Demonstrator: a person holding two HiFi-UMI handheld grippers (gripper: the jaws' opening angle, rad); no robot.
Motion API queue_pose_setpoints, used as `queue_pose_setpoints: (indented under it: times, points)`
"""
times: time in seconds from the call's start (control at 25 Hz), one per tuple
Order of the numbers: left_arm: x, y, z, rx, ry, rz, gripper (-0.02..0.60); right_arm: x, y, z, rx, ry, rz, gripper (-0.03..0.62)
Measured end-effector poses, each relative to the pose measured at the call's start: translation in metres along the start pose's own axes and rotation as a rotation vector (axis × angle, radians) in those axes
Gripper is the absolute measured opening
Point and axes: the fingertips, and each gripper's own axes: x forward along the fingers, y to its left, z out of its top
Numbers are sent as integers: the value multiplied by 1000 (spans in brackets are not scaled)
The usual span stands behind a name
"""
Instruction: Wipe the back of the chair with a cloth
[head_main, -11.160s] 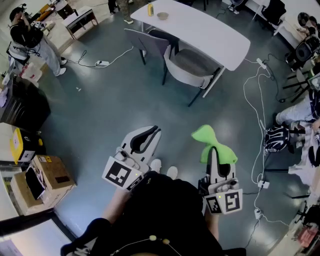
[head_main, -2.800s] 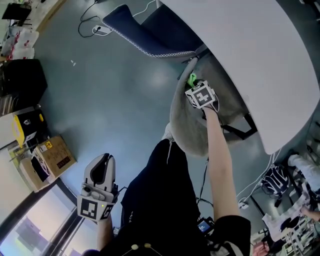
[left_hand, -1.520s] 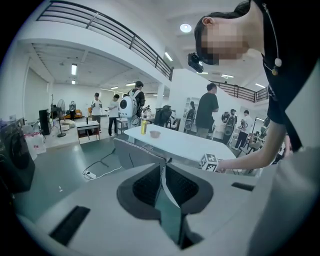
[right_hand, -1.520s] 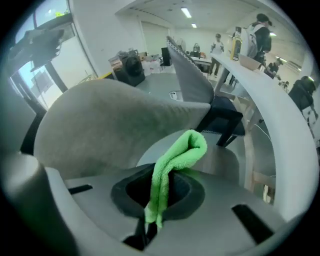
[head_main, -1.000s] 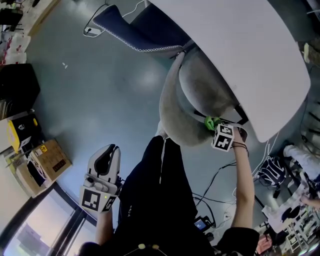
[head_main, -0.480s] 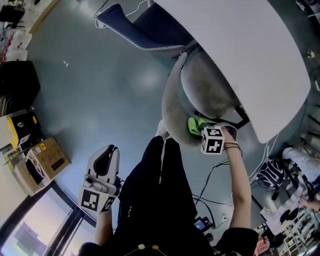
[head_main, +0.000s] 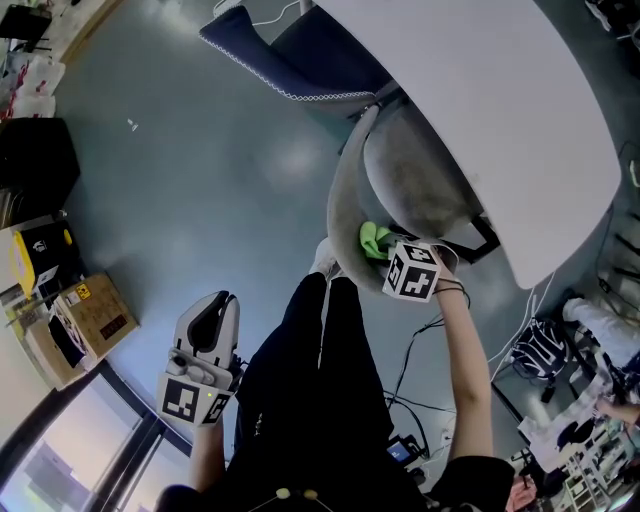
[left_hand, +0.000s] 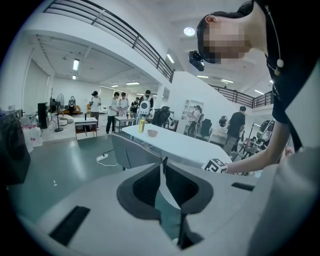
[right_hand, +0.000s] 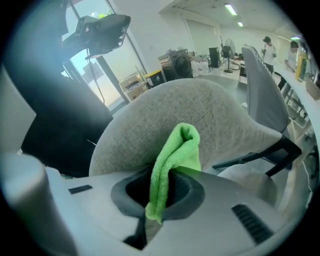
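A grey fabric chair (head_main: 410, 190) is tucked under the white table, its curved backrest (head_main: 343, 215) towards me. My right gripper (head_main: 385, 252) is shut on a folded green cloth (head_main: 373, 240), which touches the backrest's near curve. In the right gripper view the cloth (right_hand: 176, 155) stands up from between the jaws of the right gripper (right_hand: 167, 175) against the grey backrest (right_hand: 200, 112). My left gripper (head_main: 205, 335) hangs by my left side, far from the chair. In its own view the left gripper (left_hand: 163, 164) is shut with nothing in it.
A white table (head_main: 480, 100) covers the chair's far side. A dark blue chair (head_main: 290, 55) stands at the upper left. Cardboard boxes (head_main: 95, 310) and a black bin (head_main: 35, 165) line the left wall. Cables (head_main: 425, 345) lie on the floor at right. Several people stand far off (left_hand: 117, 107).
The right gripper has slid the cloth leftward along the backrest, from its right end towards the middle. The left gripper has stayed in place.
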Motion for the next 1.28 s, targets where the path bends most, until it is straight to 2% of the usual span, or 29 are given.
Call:
queue_pose_setpoints:
  times: [0.32, 0.56, 0.88, 1.28]
  points:
    - [3, -3, -3, 7, 6, -13, 36, 6, -24, 21, 119, -50, -64, 20]
    - [6, -3, -1, 7, 5, -21, 37, 6, -41, 33, 192, -46, -116, 20]
    - [4, -3, 1, 11, -2, -15, 36, 7, -67, 43, 331, -37, -130, 20]
    - [-1, -1, 1, 11, 1, -2, 37, 4, -102, 55, 486, -78, -166, 20]
